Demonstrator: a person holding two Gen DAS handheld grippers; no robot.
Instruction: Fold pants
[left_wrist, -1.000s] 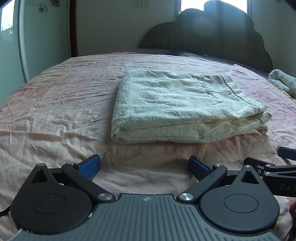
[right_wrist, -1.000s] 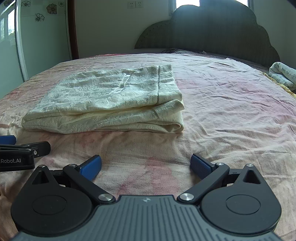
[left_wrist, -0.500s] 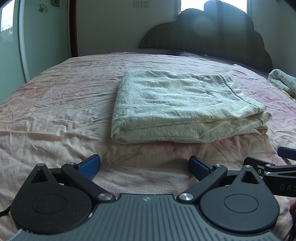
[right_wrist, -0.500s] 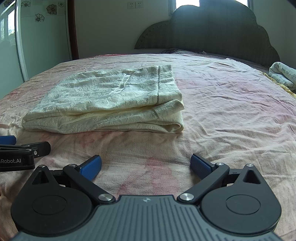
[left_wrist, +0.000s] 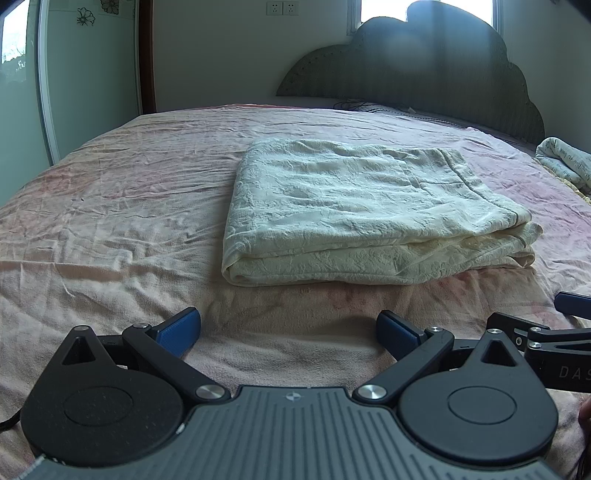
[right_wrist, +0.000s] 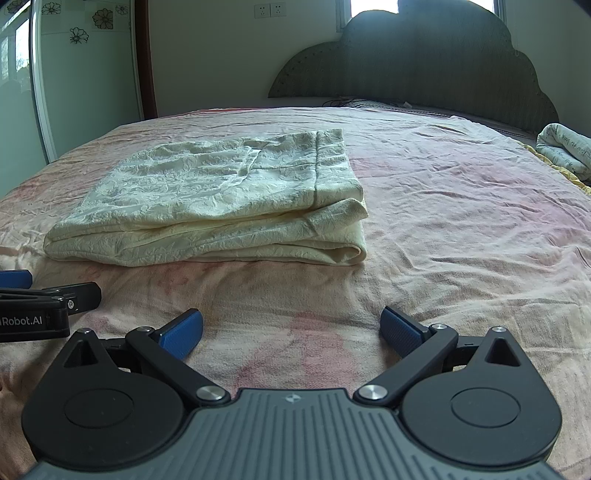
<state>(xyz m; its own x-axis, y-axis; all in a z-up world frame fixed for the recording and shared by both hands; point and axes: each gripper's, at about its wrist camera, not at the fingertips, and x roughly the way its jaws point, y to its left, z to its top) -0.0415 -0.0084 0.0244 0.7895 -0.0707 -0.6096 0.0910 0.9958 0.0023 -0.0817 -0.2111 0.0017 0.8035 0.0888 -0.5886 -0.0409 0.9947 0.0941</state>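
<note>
Folded pants (left_wrist: 373, 214) on bed (left_wrist: 110, 206), well ahead of both wide, empty claws, long axis crosswise; ahead-right of left claw (left_wrist: 286, 328), ahead-left of right claw (right_wrist: 291, 330), neither clearly nearer, no contact.

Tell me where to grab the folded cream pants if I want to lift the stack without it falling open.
Probably the rounded fold at the near-left corner of the pants, coming in low along the bedsheet with the left gripper, now open. There the layers join in one roll. At the right end the layers lie loose and staggered, so the right gripper should pinch them all together.
</note>
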